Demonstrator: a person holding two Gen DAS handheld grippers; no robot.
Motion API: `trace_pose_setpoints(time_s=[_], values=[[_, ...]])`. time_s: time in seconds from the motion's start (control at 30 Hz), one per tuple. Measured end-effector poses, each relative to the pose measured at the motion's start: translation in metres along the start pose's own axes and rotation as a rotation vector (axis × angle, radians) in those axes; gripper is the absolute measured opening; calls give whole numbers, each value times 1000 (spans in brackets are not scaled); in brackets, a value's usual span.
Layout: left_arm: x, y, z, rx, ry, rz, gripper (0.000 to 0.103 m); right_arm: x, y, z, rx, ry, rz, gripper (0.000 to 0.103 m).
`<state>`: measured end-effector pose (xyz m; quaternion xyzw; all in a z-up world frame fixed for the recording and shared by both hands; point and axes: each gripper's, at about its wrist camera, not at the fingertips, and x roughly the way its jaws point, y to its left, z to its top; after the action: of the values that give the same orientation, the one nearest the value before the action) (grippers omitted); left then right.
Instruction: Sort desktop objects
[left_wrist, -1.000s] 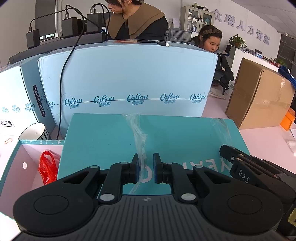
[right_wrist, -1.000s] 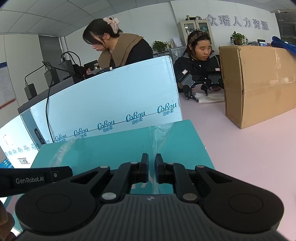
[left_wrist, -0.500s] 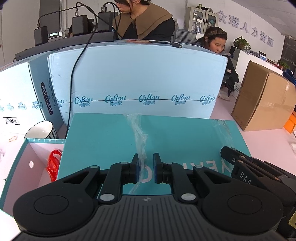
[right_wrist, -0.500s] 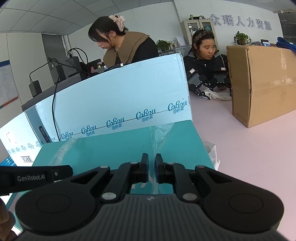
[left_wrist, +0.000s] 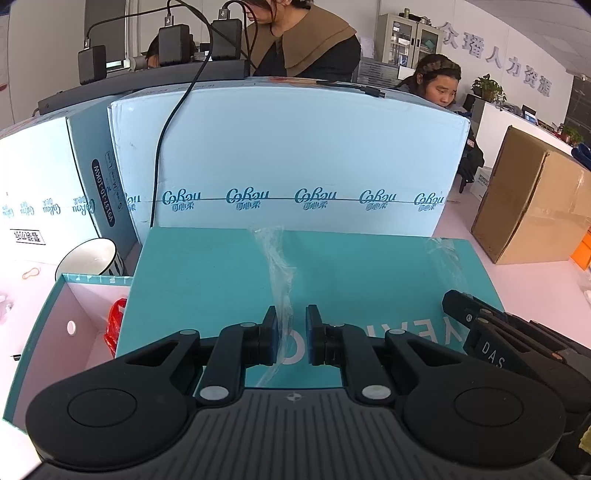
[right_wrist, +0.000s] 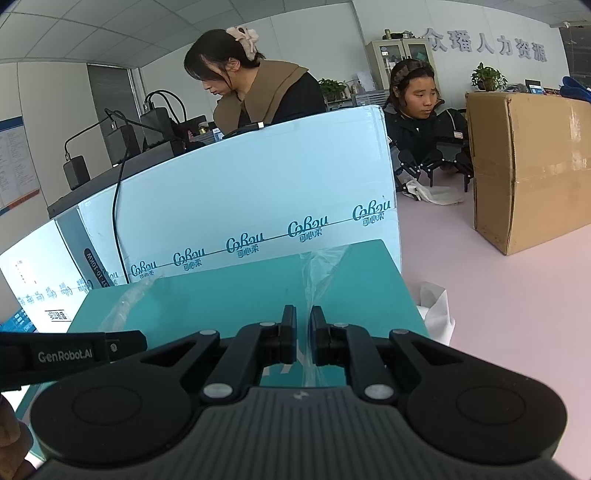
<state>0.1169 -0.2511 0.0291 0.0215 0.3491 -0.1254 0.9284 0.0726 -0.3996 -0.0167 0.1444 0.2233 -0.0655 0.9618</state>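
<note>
A teal box lid (left_wrist: 221, 280) with strips of clear tape lies flat in front of both grippers, over a teal box (left_wrist: 55, 325) with a pale inside. A red bag (left_wrist: 116, 325) lies in the uncovered left part of the box. My left gripper (left_wrist: 291, 334) is nearly shut, its jaws at the lid's near edge. My right gripper (right_wrist: 303, 334) is nearly shut at the lid (right_wrist: 221, 302) further right; whether either grips the lid edge is hidden. The right gripper also shows in the left wrist view (left_wrist: 491, 332).
Large pale blue cartons (left_wrist: 288, 158) stand right behind the lid. A white mug (left_wrist: 92, 258) stands behind the box at left. A brown cardboard box (left_wrist: 532, 199) sits on the pink table at right. A crumpled white wrapper (right_wrist: 437, 310) lies right of the lid. Two people sit behind.
Both grippers and the lid have shifted slightly; the view has tilted so the cartons sit lower and further right. More of the open box shows at left. The jaws are unchanged.
</note>
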Motion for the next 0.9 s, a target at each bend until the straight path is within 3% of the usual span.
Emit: trace_pose_setpoints(time_s=[0.9], values=[[-5, 18, -5, -21, 20, 10, 10, 1, 19, -3, -3, 22, -4, 13]])
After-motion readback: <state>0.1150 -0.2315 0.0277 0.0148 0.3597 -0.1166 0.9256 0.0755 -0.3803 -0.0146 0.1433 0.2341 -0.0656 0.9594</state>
